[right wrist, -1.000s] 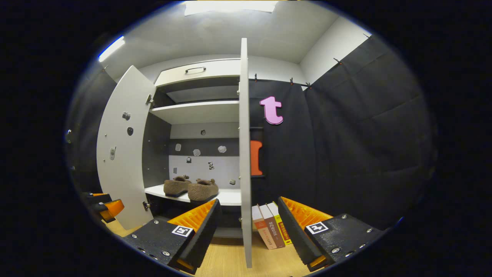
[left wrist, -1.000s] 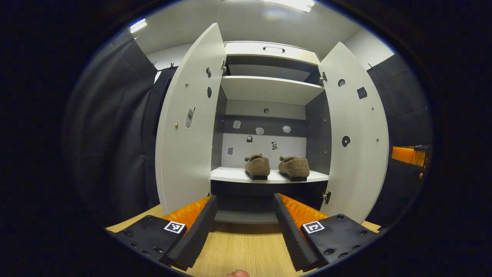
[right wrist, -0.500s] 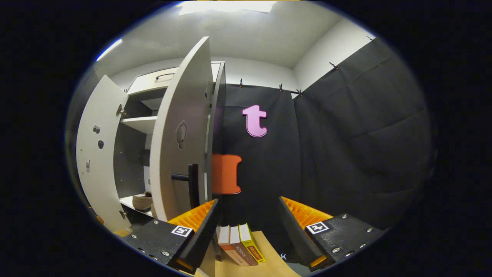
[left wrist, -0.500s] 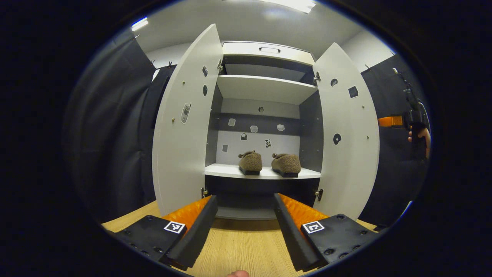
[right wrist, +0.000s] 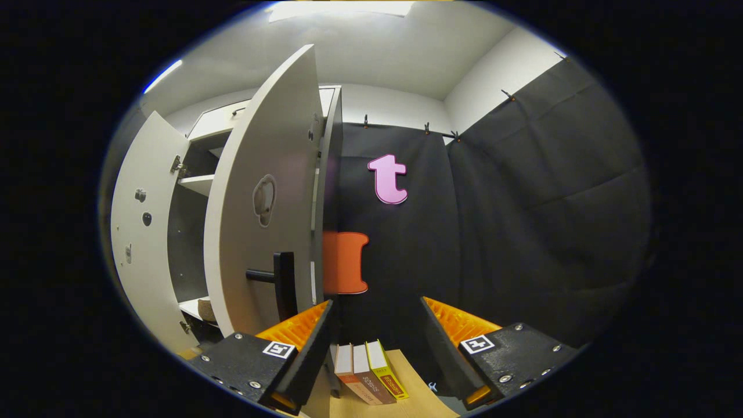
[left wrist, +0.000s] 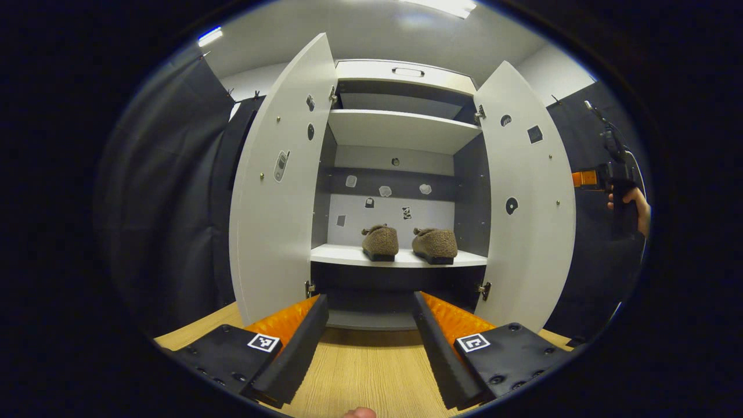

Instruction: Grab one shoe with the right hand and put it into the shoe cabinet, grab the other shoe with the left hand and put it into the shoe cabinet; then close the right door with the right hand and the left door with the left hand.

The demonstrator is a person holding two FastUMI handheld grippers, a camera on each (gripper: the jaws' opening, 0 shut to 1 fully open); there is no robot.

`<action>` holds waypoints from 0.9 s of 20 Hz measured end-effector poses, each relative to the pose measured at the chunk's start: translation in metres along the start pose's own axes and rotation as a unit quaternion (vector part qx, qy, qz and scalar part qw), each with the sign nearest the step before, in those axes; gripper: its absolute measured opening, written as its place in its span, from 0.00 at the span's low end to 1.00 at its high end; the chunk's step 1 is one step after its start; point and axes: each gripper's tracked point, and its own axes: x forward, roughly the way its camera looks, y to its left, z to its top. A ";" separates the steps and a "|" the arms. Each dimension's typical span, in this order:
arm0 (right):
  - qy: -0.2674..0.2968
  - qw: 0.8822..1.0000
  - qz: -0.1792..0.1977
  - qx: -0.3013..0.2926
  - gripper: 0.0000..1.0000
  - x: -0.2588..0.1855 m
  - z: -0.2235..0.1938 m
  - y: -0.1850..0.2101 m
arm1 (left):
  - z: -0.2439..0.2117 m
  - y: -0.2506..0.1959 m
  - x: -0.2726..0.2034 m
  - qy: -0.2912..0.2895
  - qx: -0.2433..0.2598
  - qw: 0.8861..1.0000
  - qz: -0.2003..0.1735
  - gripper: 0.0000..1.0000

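Two brown fuzzy shoes [left wrist: 380, 242] [left wrist: 435, 244] stand side by side on the white lower shelf [left wrist: 336, 255] of the shoe cabinet. Both doors stand wide open: the left door [left wrist: 278, 203] and the right door [left wrist: 528, 203]. My left gripper [left wrist: 370, 298] is open and holds nothing, a short way back from the cabinet's front. My right gripper [right wrist: 376, 306] is open too, just right of the right door's outer face [right wrist: 261, 174] and near its black handle [right wrist: 284, 284]. A hand [left wrist: 634, 204] holds it beyond that door. The edge of one shoe [right wrist: 204, 309] peeks out past the door.
The cabinet stands on a wooden tabletop [left wrist: 360, 371]. Three books [right wrist: 368, 377] lean on the table to the right of the cabinet, under my right gripper. An upper shelf [left wrist: 400, 130] has nothing on it. Black cloth walls close in both sides.
My right gripper has swung from the right door's edge round to its outer side, so the handle now faces it. The left gripper has drawn back slightly. Doors and shoes have not moved.
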 end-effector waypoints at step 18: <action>-0.004 0.995 0.101 0.006 0.80 0.001 -0.001 0.132 | 0.005 0.024 0.001 -0.010 0.009 1.000 0.004 0.95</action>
